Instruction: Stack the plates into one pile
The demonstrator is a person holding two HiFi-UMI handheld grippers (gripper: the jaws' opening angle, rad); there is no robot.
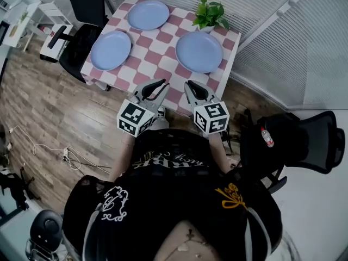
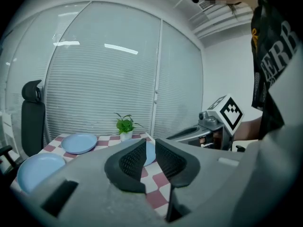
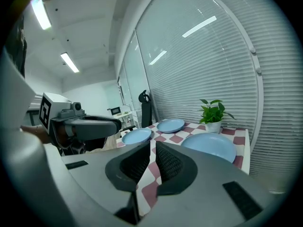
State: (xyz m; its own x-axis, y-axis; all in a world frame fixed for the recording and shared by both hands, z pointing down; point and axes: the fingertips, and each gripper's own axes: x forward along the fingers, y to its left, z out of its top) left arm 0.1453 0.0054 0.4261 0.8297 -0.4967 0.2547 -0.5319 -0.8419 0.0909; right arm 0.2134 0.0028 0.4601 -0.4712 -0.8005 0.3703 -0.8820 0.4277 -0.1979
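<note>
Three light-blue plates lie apart on a pink-and-white checkered table (image 1: 157,58): one far (image 1: 148,14), one at the left (image 1: 110,50), one at the right (image 1: 199,51). My left gripper (image 1: 161,84) and right gripper (image 1: 191,84) hover side by side over the table's near edge, both shut and empty. From the left gripper (image 2: 150,144) I see two plates at the left (image 2: 78,142) (image 2: 40,169), and a third one (image 2: 150,153) peeks from behind the jaws. Beyond the right gripper (image 3: 152,145), the nearest plate (image 3: 209,145) lies to the right, the other two (image 3: 171,125) (image 3: 137,136) farther off.
A small potted plant (image 1: 209,14) stands at the table's far right corner, just behind the right plate. One black office chair (image 1: 81,37) sits at the table's left side, another (image 1: 304,140) to my right. White blinds (image 1: 272,15) run behind the table.
</note>
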